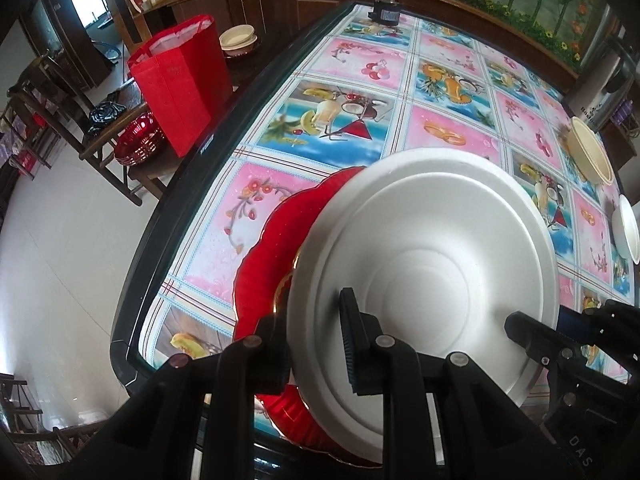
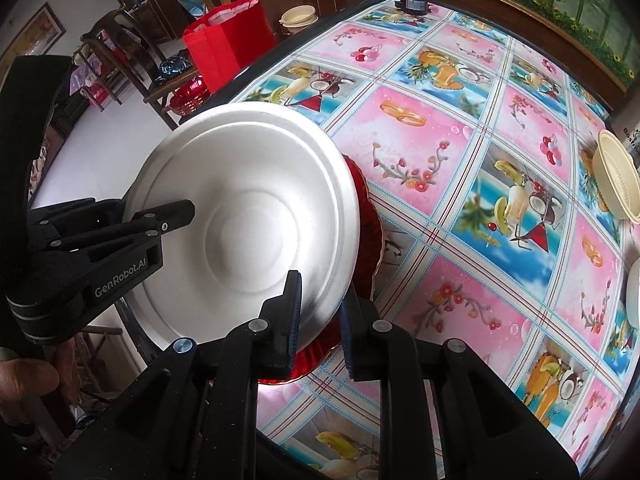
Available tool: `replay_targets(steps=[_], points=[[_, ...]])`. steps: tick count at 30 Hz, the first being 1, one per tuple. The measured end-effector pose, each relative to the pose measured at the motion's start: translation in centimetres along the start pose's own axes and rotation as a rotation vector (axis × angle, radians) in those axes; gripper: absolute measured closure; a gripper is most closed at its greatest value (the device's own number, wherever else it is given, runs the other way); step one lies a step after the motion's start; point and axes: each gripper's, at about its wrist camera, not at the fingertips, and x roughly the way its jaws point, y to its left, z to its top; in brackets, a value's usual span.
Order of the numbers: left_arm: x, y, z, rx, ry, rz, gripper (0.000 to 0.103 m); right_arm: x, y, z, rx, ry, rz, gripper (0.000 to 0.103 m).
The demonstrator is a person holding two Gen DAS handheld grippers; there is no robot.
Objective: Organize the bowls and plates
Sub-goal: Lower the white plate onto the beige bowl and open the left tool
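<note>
A white foam plate (image 1: 424,264) with moulded rings sits tilted over a red scalloped plate (image 1: 264,252) with a gold rim, near the table's front edge. My left gripper (image 1: 312,314) is shut on the white plate's near-left rim. My right gripper (image 2: 320,286) is shut on the opposite rim, right above the red plate (image 2: 366,236). Each gripper shows in the other's view: the right gripper's fingers (image 1: 520,326) reach over the plate's right side, and the left gripper's fingers (image 2: 176,212) lie on its left side. The white plate (image 2: 248,216) hides most of the red one.
The table (image 1: 440,128) carries a fruit-patterned cloth. A cream bowl (image 1: 590,152) and a white bowl (image 1: 626,232) stand at its right side, a black device (image 1: 386,12) at the far end. Left of the table stand a red bag (image 1: 180,80), red bowls (image 1: 140,140) on a chair, and stacked cream bowls (image 1: 238,38).
</note>
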Motion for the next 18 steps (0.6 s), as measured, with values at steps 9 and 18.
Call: replay_targets(steps=[9, 18], points=[[-0.2, 0.5, 0.1, -0.023, -0.023, 0.013, 0.070, 0.2, 0.5, -0.1, -0.019, -0.002, 0.005, 0.084], [-1.7, 0.3, 1.2, -0.040, -0.086, 0.006, 0.032, -1.7, -0.5, 0.5, 0.023, -0.088, 0.023, 0.084]])
